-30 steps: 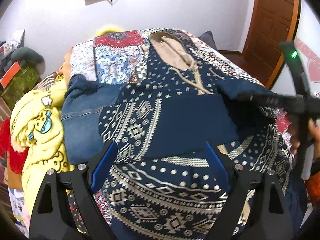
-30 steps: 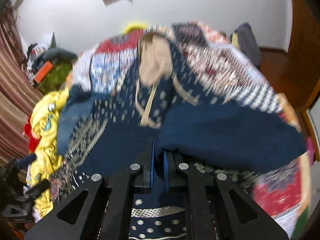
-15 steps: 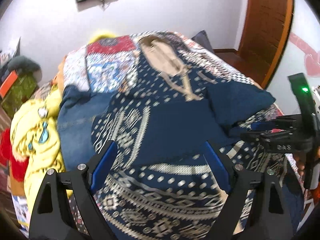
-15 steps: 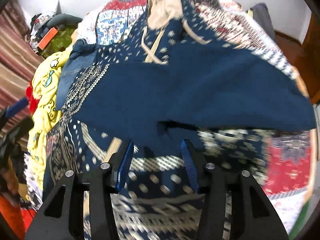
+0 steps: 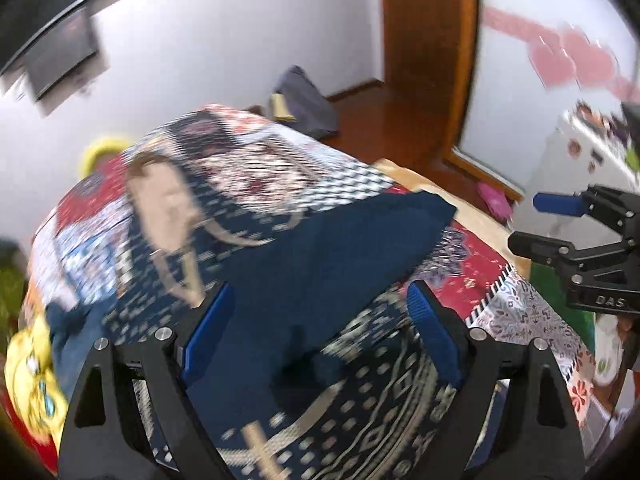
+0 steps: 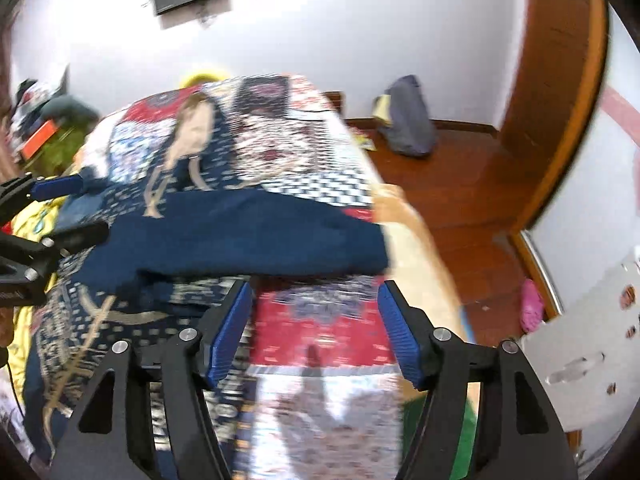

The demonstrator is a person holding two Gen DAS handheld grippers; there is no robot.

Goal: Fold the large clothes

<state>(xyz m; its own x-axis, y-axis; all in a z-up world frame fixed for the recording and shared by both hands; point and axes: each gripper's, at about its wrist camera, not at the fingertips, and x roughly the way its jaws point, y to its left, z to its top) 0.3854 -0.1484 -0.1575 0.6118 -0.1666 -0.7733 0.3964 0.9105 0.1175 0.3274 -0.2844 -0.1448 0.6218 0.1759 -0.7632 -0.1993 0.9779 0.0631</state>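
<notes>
A navy hoodie point(image 5: 304, 280) with a beige geometric pattern and a beige-lined hood point(image 5: 160, 196) lies spread on the bed. Its plain navy sleeve point(image 6: 260, 236) is folded across the body. My left gripper point(image 5: 320, 320) hovers open over the hoodie's lower right part with nothing between its blue pads. My right gripper point(image 6: 316, 328) is over the red patchwork bedspread point(image 6: 320, 320), just off the sleeve's edge; its jaws are opening and nothing is between them. Each gripper shows in the other's view: the right gripper point(image 5: 532, 224) at the right edge, the left gripper point(image 6: 88, 210) at the left edge.
A yellow cartoon blanket point(image 5: 32, 376) lies at the bed's left side. A grey bag point(image 6: 408, 124) sits on the wooden floor point(image 6: 460, 184) beyond the bed, near a wooden door point(image 5: 428, 52). A pink slipper point(image 6: 532, 312) lies by the white cabinet point(image 6: 592, 340).
The right gripper has let go of the navy sleeve and opened; the sleeve now lies folded over the hoodie. Both grippers have swung to the right side of the bed.
</notes>
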